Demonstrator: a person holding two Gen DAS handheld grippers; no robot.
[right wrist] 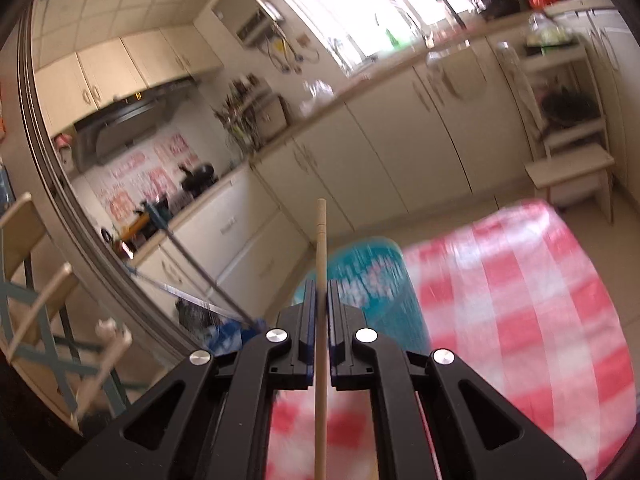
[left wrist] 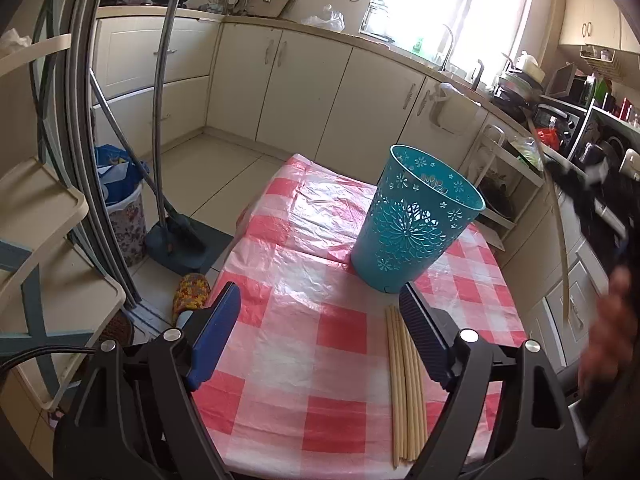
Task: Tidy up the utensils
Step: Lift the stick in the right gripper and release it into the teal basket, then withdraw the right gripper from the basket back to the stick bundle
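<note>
**Chopsticks on the table, one pinched by the right tool**

Chopsticks (left wrist: 404, 384) lie in a small bundle on the table (left wrist: 304, 288), which is covered with a red and white checked cloth. In the left wrist view, the bundle is parallel and points away from the camera, just beside the inner face of the right-hand finger (left wrist: 424, 340) of the left tool (left wrist: 320, 304). The left tool is spread wide, and nothing is between its fingers; it hangs above the cloth. Behind the bundle, near its far end, a teal basket (left wrist: 412, 220) with cut-out flower patterns stands upright on the table. At the right edge of this view, a blurred hand (left wrist: 608, 332) and the dark right tool (left wrist: 588, 196) are raised, and a single chopstick (left wrist: 558, 224) hangs down from that tool.

In the right wrist view, the right tool (right wrist: 321, 292) is pressed together on one chopstick (right wrist: 321, 248). The stick runs straight along the gap between the fingers and its end sticks out well past the fingertips. Below and beyond the tool, the teal basket (right wrist: 372, 280) shows blurred, and the checked table (right wrist: 520, 300) lies to the right of it.
</note>
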